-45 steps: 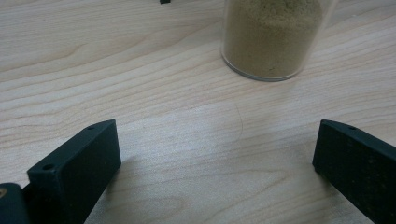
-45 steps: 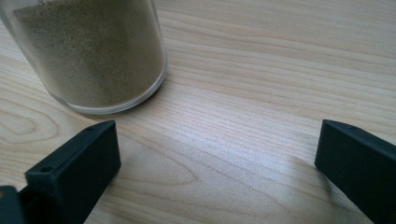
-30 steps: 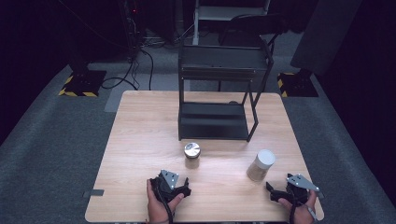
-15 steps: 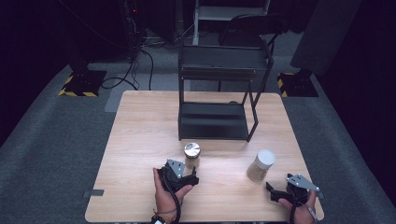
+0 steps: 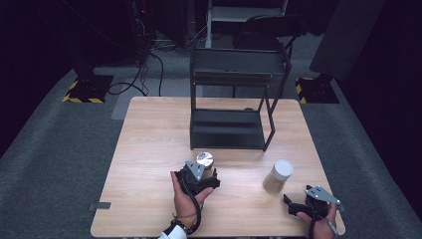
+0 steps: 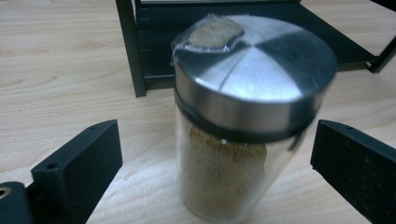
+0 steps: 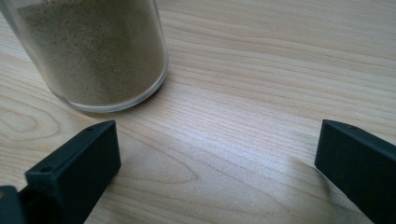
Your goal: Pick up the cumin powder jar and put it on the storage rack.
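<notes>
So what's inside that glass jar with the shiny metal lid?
The clear glass jar with the round brushed-metal lid holds a tan, fine powder, seen through its wall. A small wrapped brownish piece sits on the lid. The lid covers the powder's top surface.

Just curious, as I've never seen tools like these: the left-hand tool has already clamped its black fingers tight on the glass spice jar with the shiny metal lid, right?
Not quite. The left gripper has its black fingers standing open on either side of the glass spice jar with the shiny metal lid, with a clear gap on each side. The left gripper view shows this.
</notes>
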A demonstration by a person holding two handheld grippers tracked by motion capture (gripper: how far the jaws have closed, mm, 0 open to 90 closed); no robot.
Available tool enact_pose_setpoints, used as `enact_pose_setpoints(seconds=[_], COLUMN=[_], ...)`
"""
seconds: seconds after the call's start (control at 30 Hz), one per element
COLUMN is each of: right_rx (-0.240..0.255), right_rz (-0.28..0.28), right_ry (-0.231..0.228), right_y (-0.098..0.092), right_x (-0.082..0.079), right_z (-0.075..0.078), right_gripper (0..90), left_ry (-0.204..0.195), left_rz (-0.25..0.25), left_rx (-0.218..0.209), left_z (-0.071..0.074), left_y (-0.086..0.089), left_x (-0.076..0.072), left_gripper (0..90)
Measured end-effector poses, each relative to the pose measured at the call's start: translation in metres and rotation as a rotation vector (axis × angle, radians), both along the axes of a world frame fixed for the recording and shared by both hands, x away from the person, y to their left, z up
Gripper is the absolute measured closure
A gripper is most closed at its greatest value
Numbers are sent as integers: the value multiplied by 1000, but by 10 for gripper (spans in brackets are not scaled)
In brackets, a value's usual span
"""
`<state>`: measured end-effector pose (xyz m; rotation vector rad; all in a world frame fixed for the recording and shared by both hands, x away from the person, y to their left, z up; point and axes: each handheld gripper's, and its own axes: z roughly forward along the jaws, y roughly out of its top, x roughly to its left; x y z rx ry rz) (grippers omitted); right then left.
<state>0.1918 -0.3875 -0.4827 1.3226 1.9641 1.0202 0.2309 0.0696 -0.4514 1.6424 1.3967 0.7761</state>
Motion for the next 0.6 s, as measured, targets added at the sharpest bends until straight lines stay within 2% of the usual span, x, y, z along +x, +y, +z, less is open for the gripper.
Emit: enact_pose_setpoints(seconds=[0.2, 0.43, 0.6], right_rx=[1, 1, 3], right_rz=[-2, -4, -11], right_ry=[1, 1, 3], right_y=[0, 0, 0], right_x=[0, 0, 0], right_z=[0, 0, 0], right_gripper=[0, 0, 0], left_ry=[-2, 9, 5], left_rz=[5, -4, -4], left_rx=[4, -2, 5], left_z=[1, -3, -4], left_y=[-6, -6, -6], left_x=[11, 21, 22], left_gripper=[35, 105, 162])
